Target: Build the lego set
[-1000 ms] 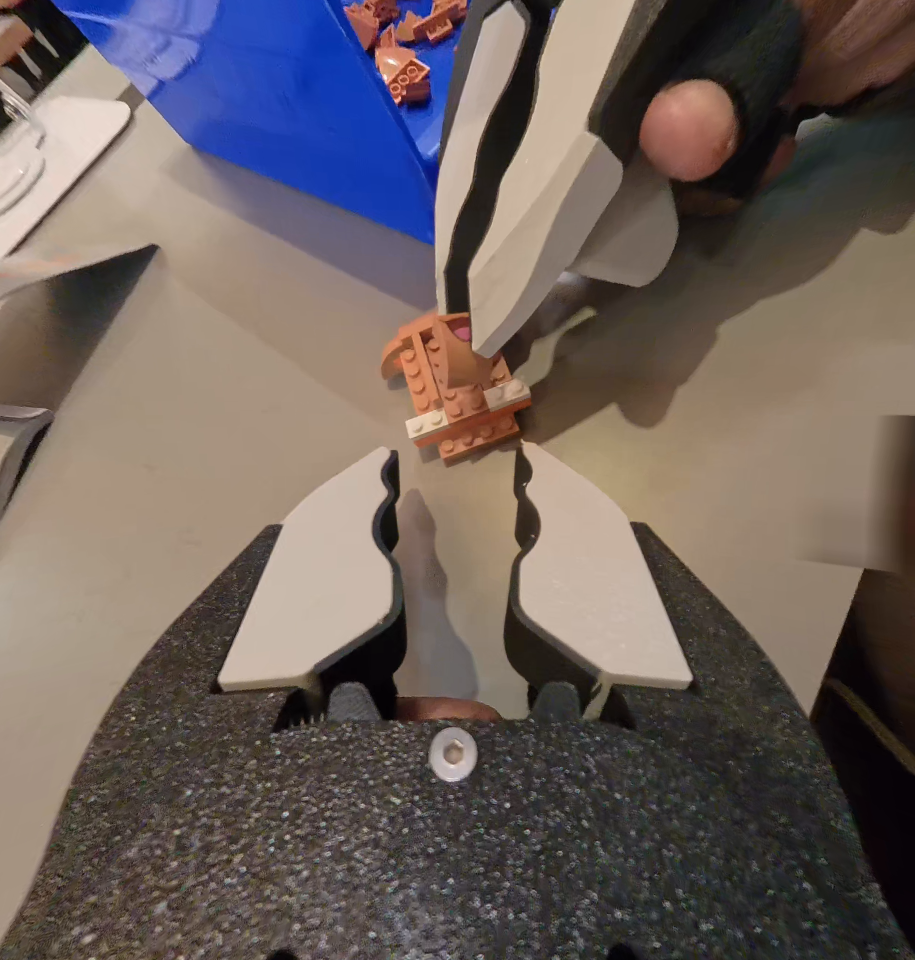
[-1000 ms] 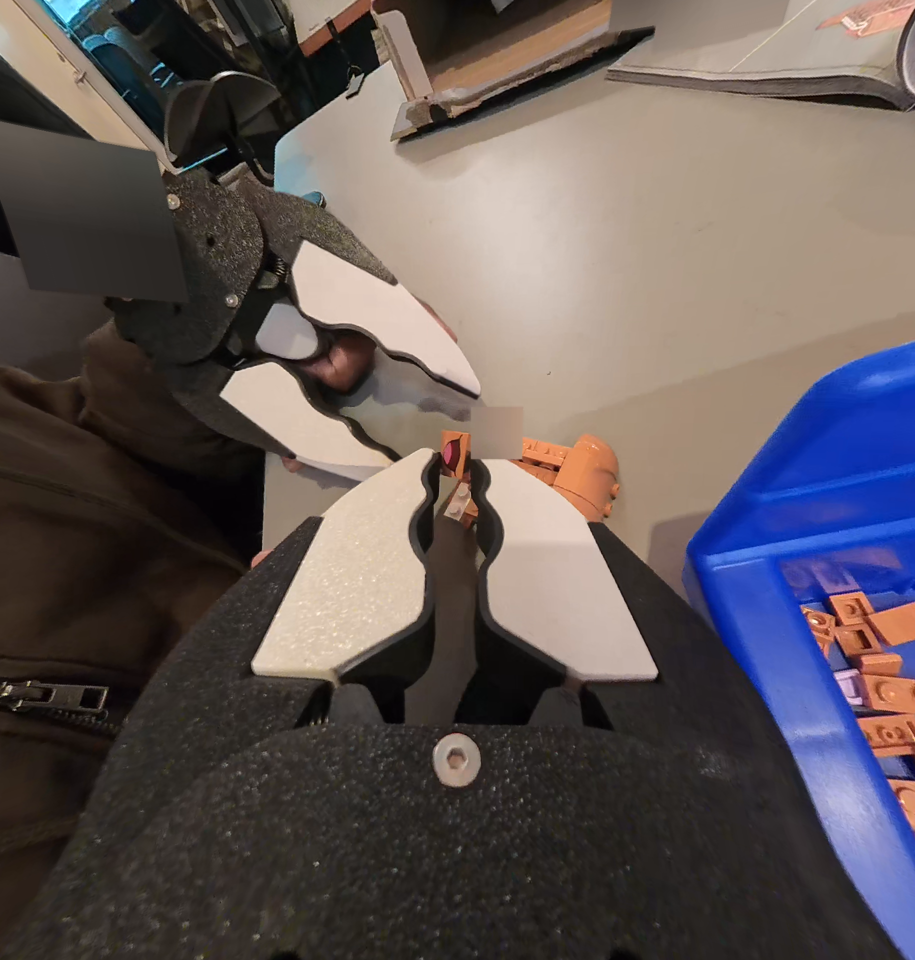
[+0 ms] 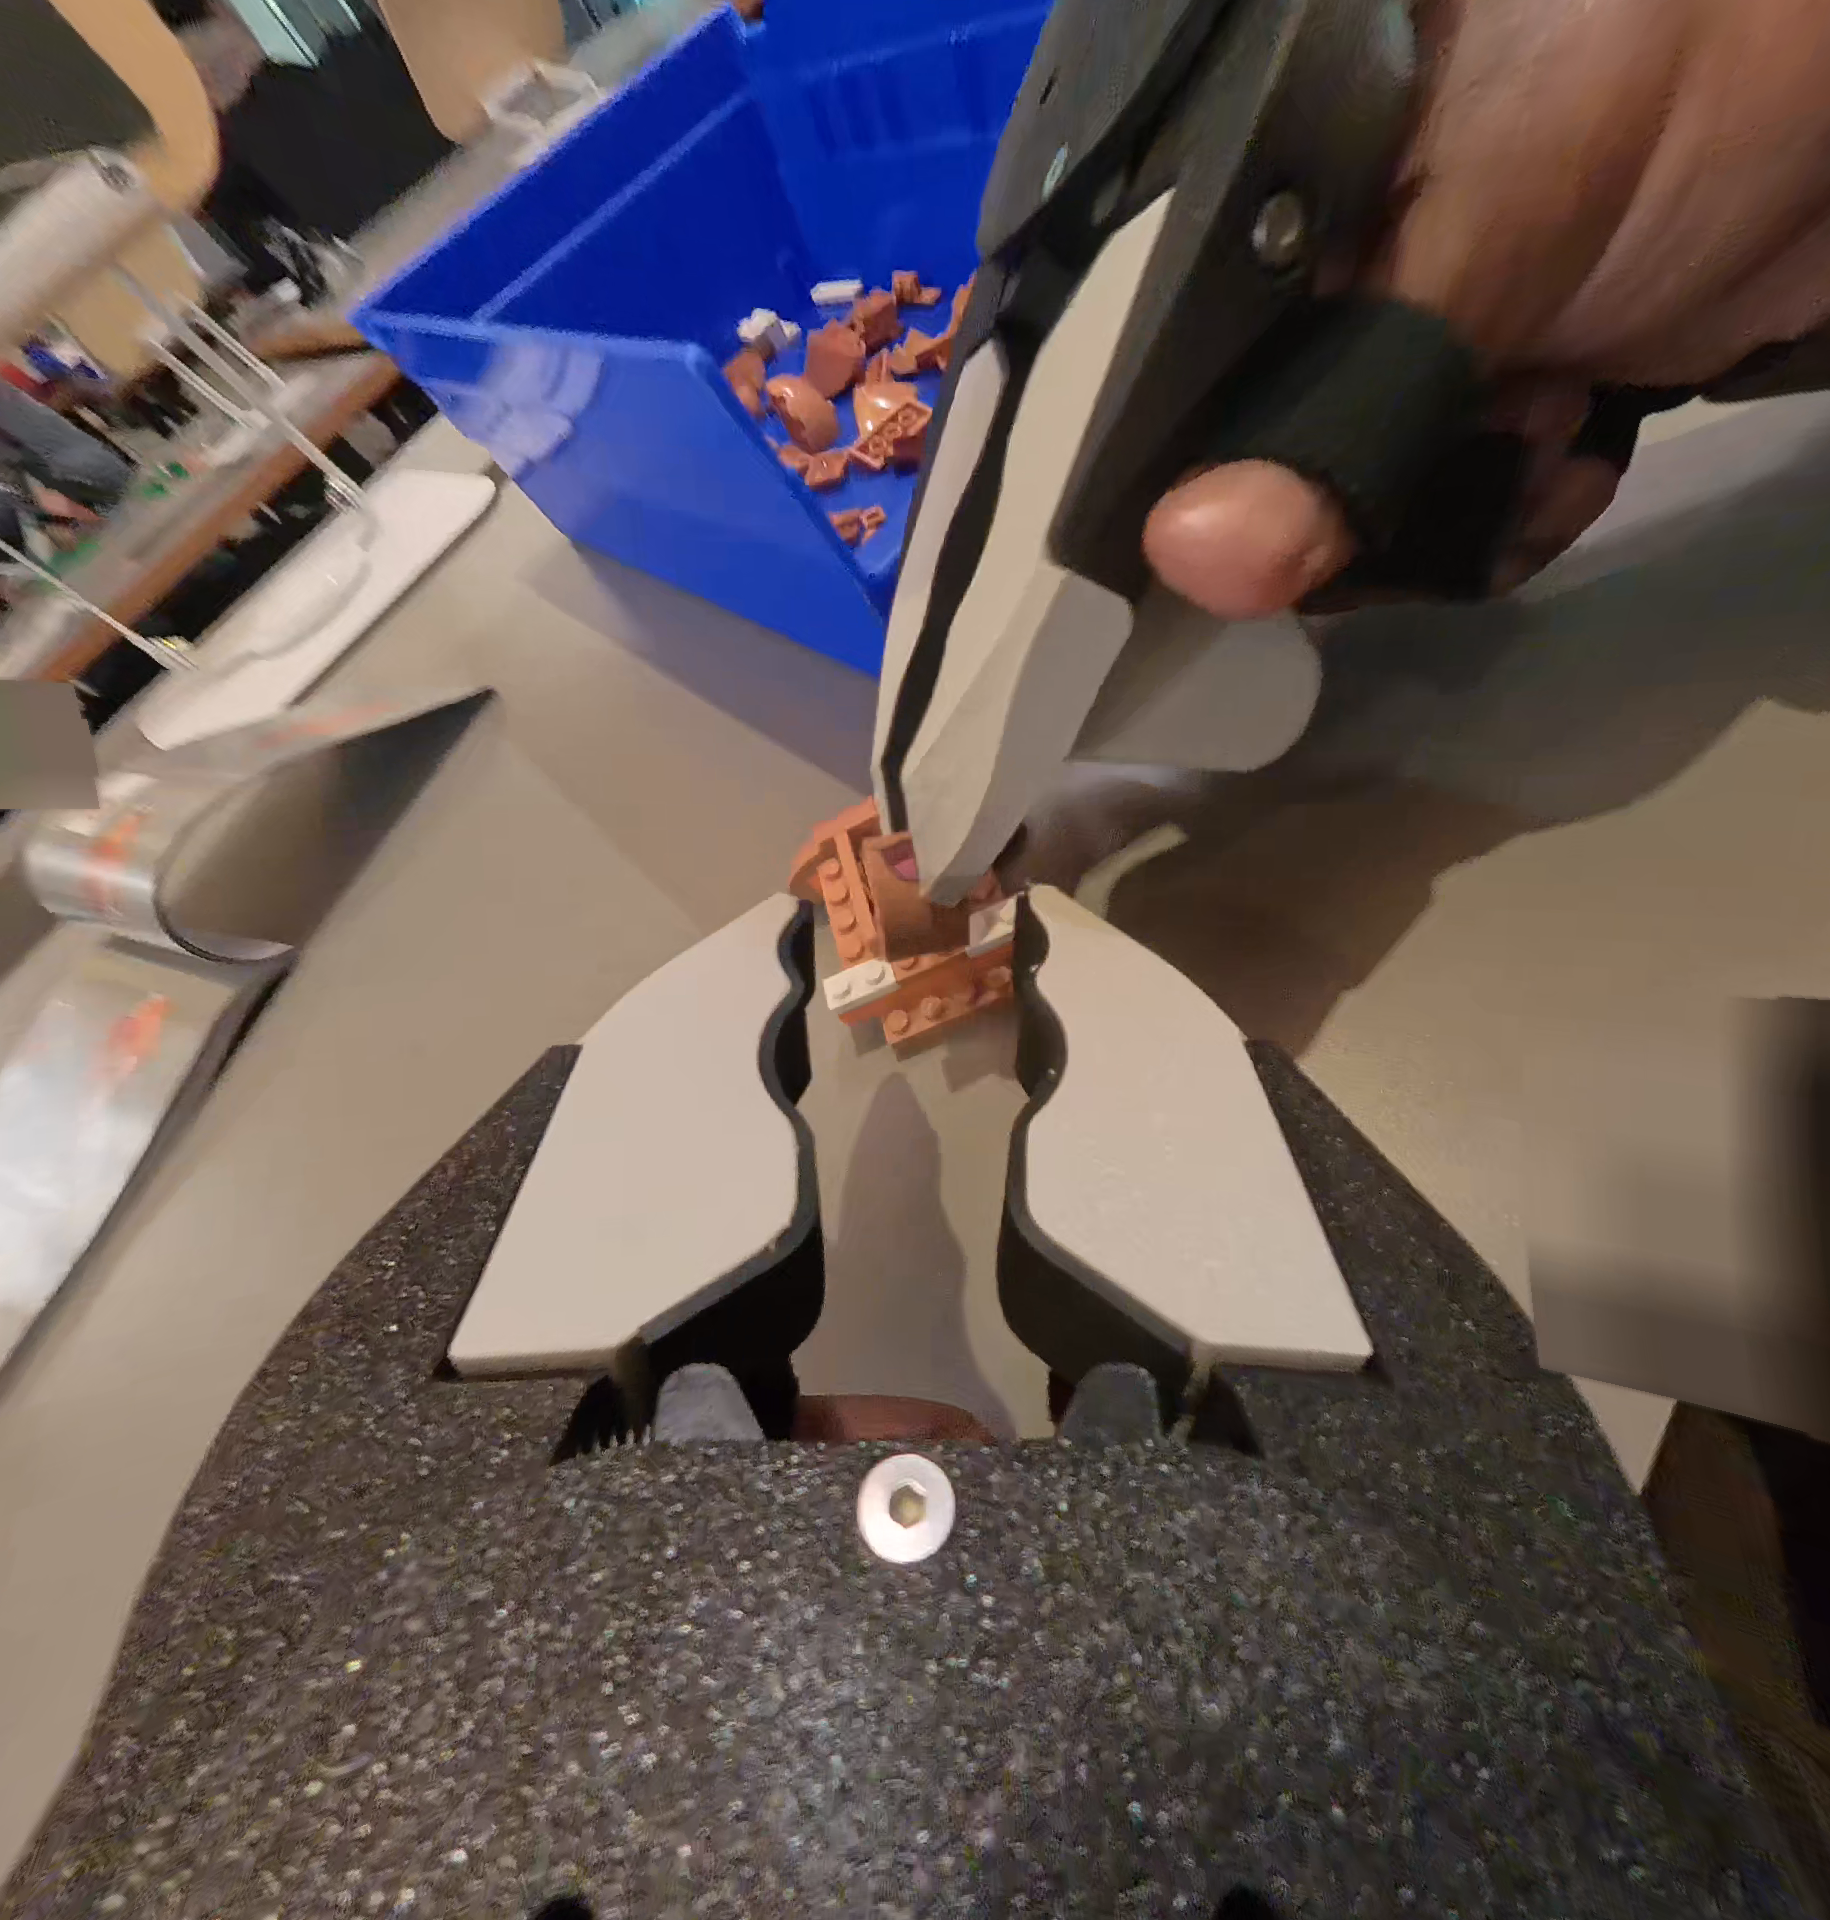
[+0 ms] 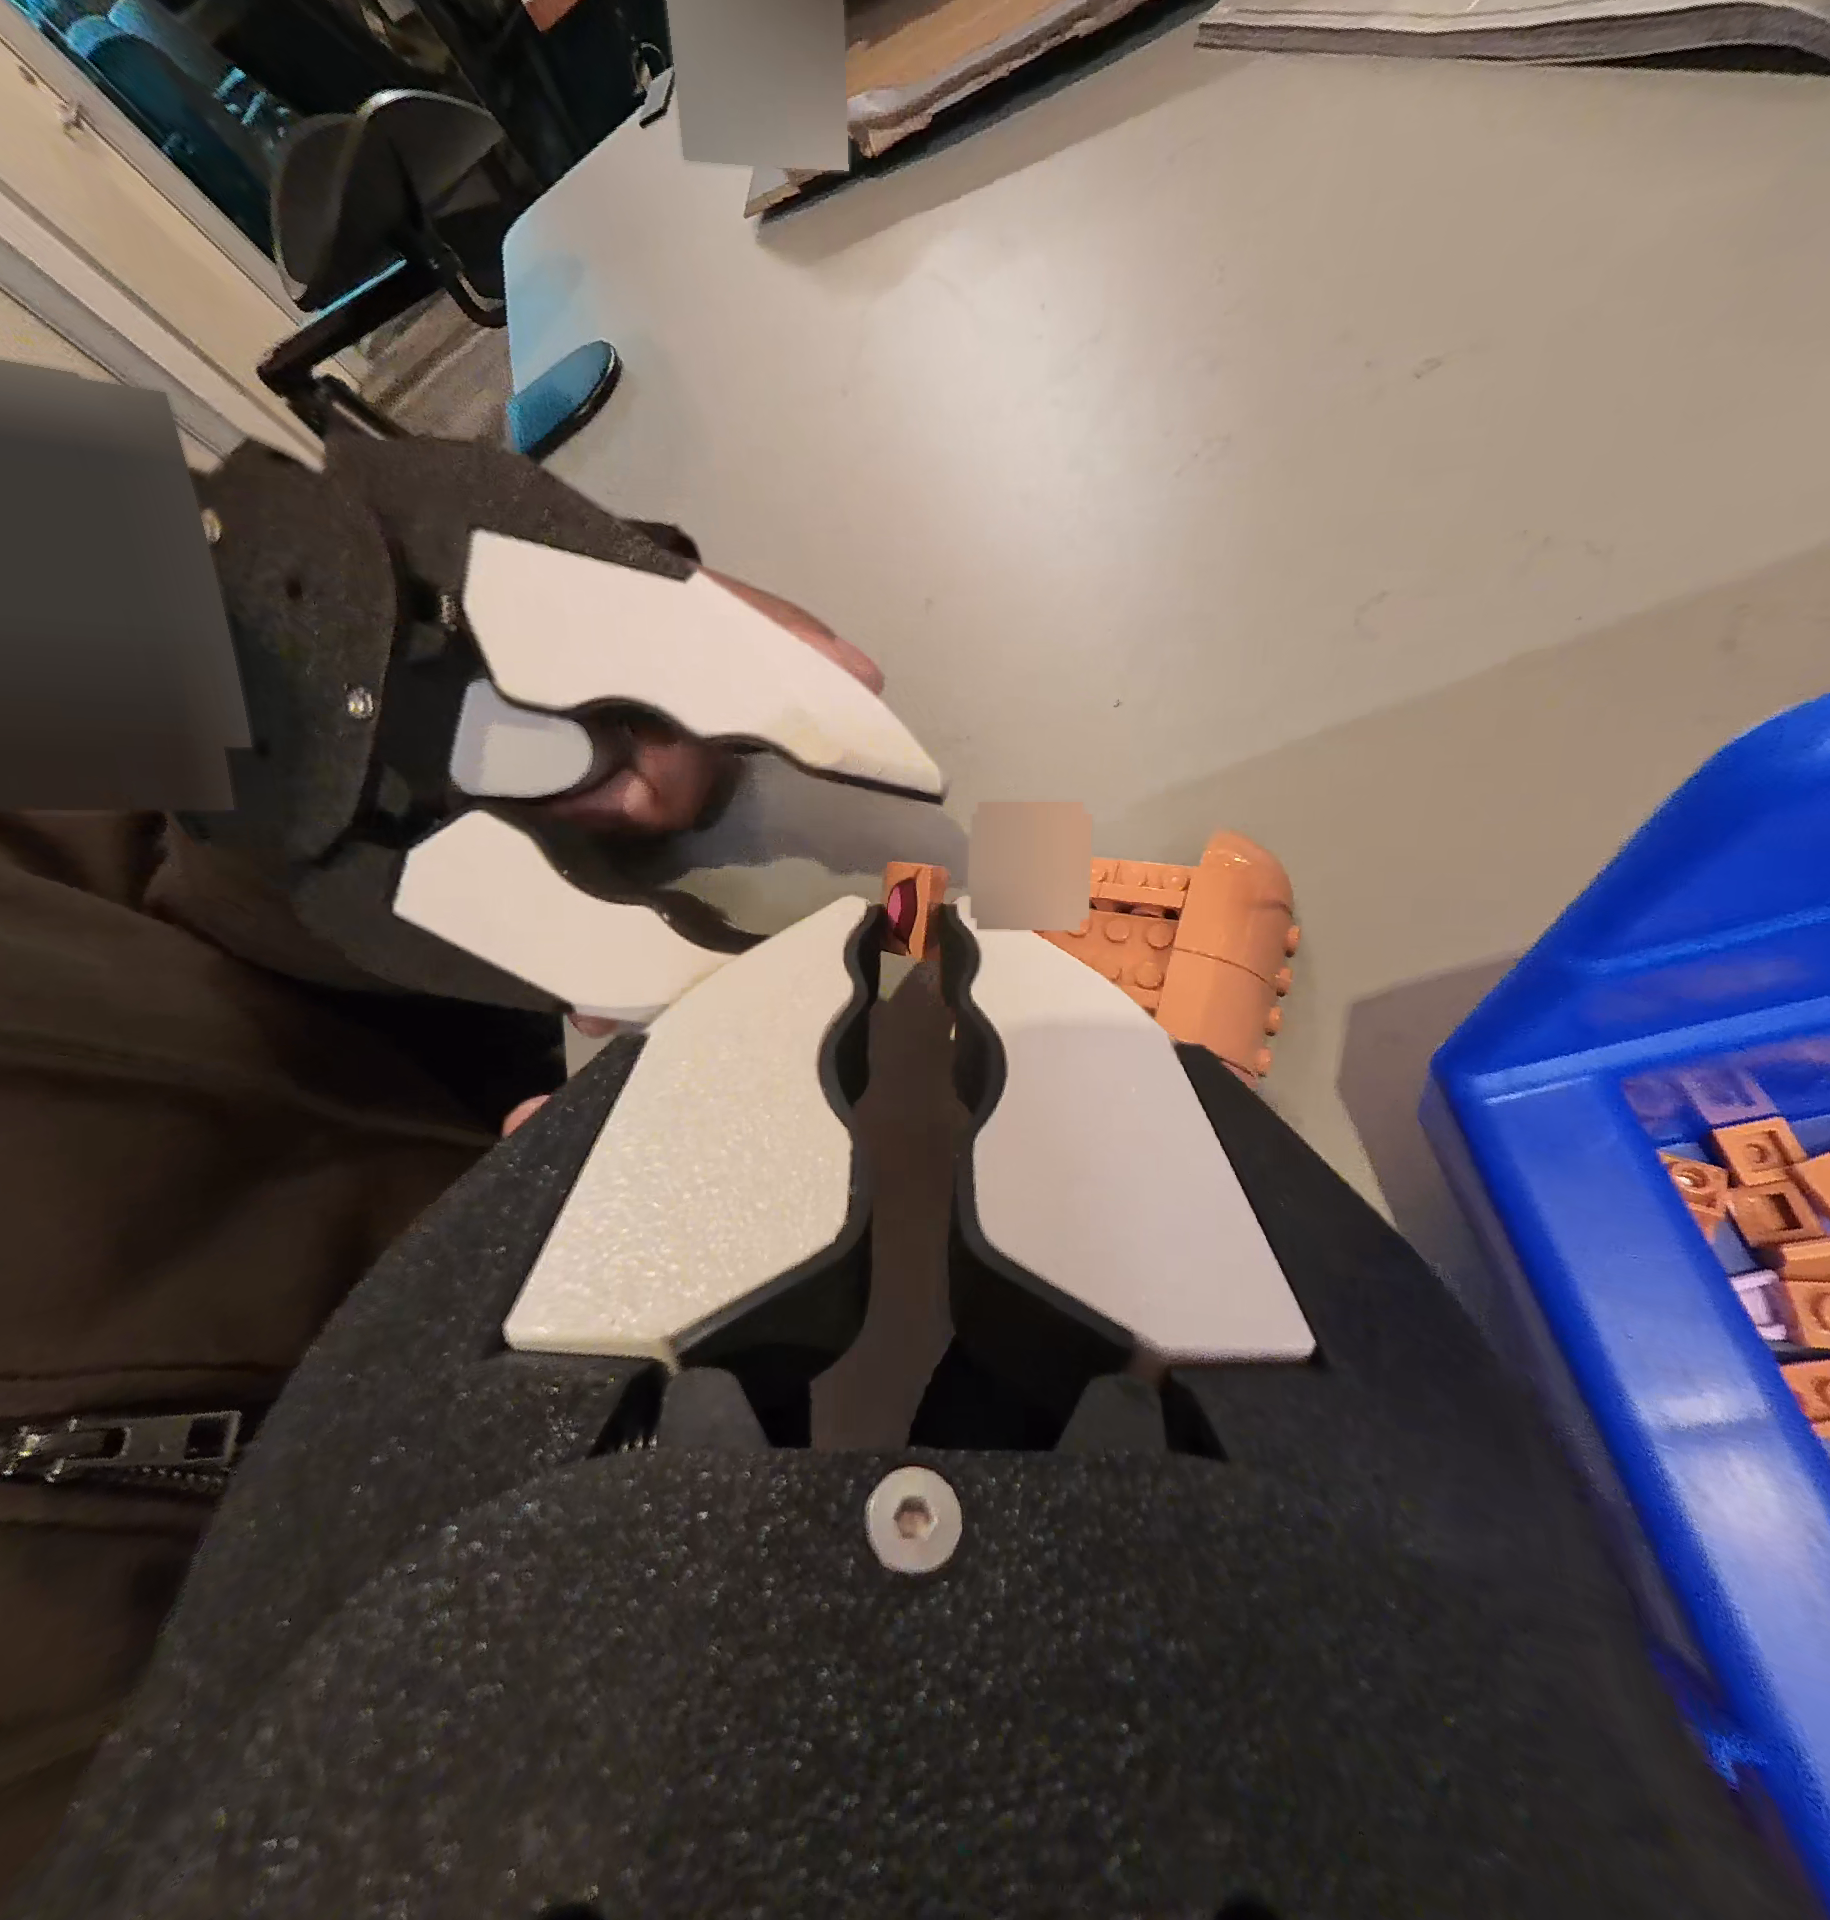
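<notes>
Both wrist views close above the grey table (image 3: 599,1039), facing each other, sharing the orange lego build (image 3: 916,961) and blue bin (image 4: 1576,1195).

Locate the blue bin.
Blue bin sits on the table at the right wrist view's right edge, just right of the orange lego build.

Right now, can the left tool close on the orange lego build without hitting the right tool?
Probably yes. The left tool is open with the lego build between its fingertips. The right tool comes down from above, shut on a small brick, clear of the sides.
</notes>
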The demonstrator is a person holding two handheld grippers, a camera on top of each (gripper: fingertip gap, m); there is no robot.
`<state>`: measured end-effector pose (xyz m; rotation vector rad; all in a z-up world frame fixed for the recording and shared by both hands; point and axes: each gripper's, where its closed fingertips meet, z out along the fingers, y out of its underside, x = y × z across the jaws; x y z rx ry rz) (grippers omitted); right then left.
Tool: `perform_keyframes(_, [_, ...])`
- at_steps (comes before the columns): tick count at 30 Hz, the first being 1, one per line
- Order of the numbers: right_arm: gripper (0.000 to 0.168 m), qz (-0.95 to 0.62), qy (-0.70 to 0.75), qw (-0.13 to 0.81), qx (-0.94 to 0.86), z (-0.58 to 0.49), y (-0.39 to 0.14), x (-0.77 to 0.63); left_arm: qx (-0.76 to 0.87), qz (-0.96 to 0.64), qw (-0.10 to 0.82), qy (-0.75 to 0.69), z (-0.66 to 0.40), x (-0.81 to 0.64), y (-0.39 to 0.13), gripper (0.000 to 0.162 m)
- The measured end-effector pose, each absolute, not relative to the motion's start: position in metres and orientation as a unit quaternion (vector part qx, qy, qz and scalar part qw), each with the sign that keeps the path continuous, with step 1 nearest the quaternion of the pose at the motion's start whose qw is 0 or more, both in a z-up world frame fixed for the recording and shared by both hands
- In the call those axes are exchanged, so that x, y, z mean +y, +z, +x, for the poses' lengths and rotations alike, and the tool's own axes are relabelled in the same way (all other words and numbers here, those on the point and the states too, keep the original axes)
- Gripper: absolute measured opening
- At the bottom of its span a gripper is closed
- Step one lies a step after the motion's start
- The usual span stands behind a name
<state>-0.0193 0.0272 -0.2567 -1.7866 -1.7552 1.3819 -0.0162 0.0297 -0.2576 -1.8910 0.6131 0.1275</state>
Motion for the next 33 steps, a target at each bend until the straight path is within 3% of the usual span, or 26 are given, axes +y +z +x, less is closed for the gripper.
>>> perform_keyframes(6, [0.01,-0.62,0.504,0.129,-0.587,-0.023,-0.253,0.021,0.286,-0.769,0.551,0.152,-0.019,0.031,-0.255,0.017])
perform_keyframes(11, [0.011,-0.615,0.52,0.136,-0.577,-0.023,-0.249,0.022,0.276,-0.768,0.551,0.173,-0.025,0.032,-0.255,0.017])
perform_keyframes(15, [0.028,-0.592,0.506,0.176,-0.602,-0.018,-0.243,0.031,0.25,-0.783,0.561,0.093,-0.028,0.029,-0.252,0.017])
perform_keyframes(20, [0.033,-0.573,0.387,0.256,-0.676,-0.004,-0.255,0.062,0.195,-0.752,0.617,-0.126,-0.031,0.016,-0.22,0.017])
perform_keyframes(24, [0.035,-0.587,0.343,0.245,-0.691,0.0,-0.272,0.065,0.135,-0.702,0.649,-0.26,-0.047,0.007,-0.197,0.017])
perform_keyframes(33, [0.039,-0.588,0.342,0.2,-0.705,-0.004,-0.285,0.043,0.142,-0.753,0.595,-0.243,-0.055,0.008,-0.217,0.017])
